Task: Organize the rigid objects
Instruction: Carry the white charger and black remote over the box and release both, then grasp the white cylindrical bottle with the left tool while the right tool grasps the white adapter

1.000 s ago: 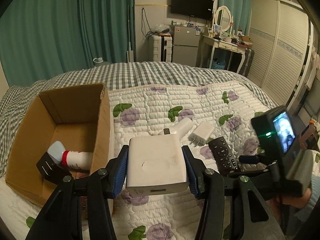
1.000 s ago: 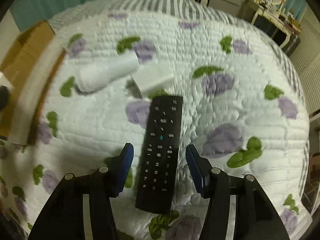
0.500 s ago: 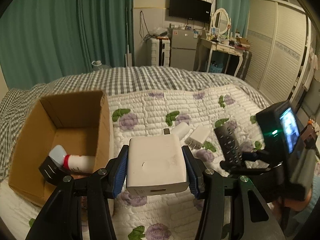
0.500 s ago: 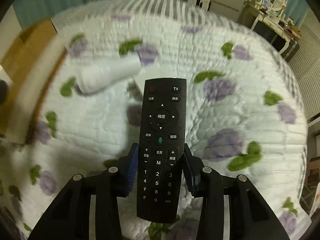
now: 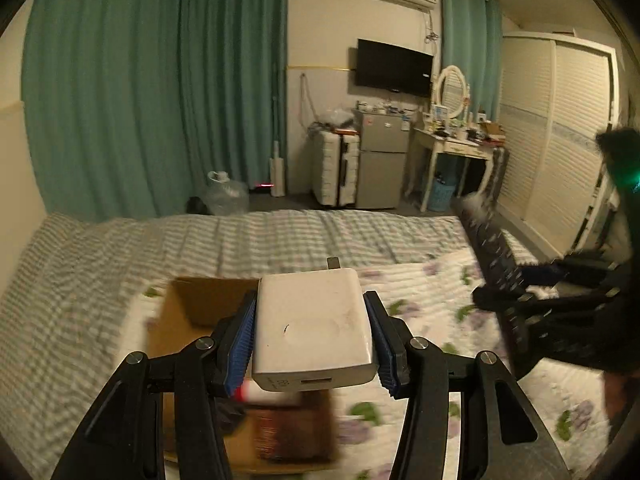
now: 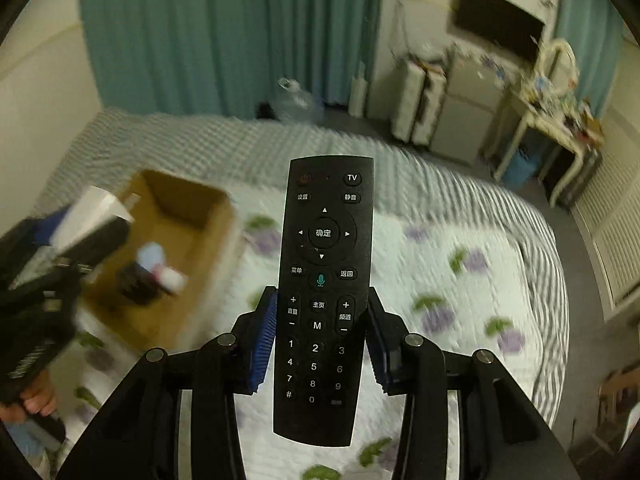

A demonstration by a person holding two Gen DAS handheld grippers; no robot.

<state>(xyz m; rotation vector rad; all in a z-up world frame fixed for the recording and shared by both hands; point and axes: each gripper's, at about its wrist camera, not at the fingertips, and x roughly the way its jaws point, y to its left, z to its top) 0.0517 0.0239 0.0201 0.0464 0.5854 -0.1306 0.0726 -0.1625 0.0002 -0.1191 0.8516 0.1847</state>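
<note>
Both tools have risen above the bed: left tool (image 5: 312, 344) clamps white charger (image 5: 314, 326), right tool (image 6: 320, 340) clamps remote (image 6: 324, 280).

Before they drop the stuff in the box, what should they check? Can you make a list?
1. Left gripper shut on the charger: ok.
2. Right gripper shut on the remote: ok, held by its lower half.
3. Charger over the box: ok, the box opening lies right below it.
4. Remote over the box: not ok, it hangs over the quilt to the box's right.
5. Room in the box: cannot tell, a bottle and something dark lie inside, blurred.
6. Grippers apart from each other: ok.
</note>
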